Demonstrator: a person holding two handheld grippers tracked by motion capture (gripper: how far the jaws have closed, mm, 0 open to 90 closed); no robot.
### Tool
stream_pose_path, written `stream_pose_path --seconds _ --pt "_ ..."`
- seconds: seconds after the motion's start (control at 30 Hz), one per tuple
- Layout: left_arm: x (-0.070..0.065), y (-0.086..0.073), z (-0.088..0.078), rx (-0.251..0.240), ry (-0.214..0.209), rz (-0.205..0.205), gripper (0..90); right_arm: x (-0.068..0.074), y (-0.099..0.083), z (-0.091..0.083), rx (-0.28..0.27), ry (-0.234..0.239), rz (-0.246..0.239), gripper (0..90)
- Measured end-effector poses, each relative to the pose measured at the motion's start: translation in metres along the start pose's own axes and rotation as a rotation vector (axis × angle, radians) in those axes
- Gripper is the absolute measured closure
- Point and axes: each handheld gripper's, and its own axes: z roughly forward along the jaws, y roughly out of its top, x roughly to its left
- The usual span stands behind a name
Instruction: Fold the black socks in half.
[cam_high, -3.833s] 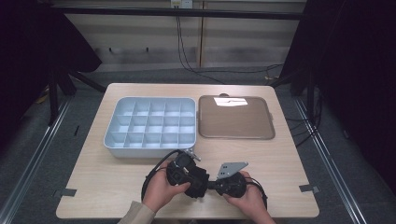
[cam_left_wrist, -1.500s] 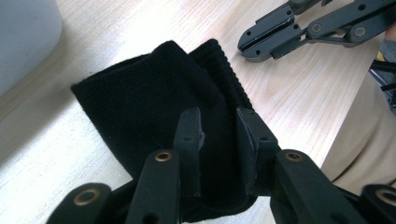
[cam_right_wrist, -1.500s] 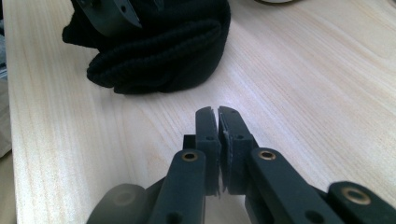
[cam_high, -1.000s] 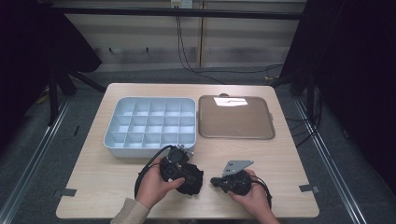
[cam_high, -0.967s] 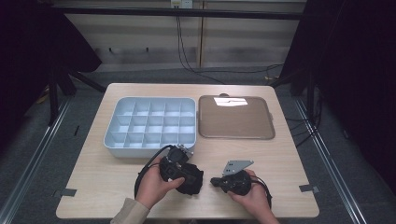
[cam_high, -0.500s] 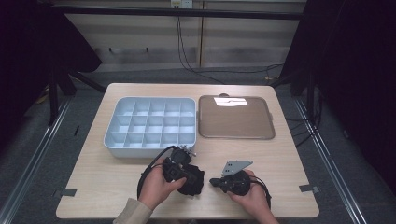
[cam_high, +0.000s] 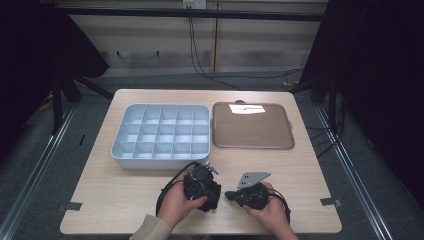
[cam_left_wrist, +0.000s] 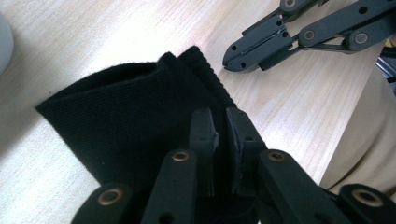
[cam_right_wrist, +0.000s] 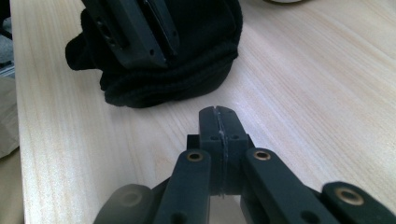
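The left gripper (cam_left_wrist: 222, 135) clamps a folded black sock (cam_left_wrist: 135, 121) lying on the table (cam_high: 125, 190) near the front edge. The right gripper (cam_right_wrist: 218, 116) rests closed and empty just beside it. The divided bin (cam_high: 162, 135) and tray (cam_high: 252, 125) hold nothing; placement remains.

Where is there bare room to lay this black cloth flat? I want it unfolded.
Bare wood lies left of the left gripper, below the divided bin, and right of the right gripper, below the brown tray. It is crowded between the grippers, around the black cloth.
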Motion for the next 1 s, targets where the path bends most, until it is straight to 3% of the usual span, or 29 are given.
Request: stream_pose_path --seconds 0.47,1.0 --pt "0.002 0.001 -0.011 0.006 -0.033 -0.023 72.8 -0.001 -0.001 0.000 -0.004 0.007 0.007 90.0" --pt "0.005 0.003 -0.023 -0.003 -0.024 -0.033 70.9 -0.001 -0.001 0.000 -0.007 0.010 0.014 90.0"
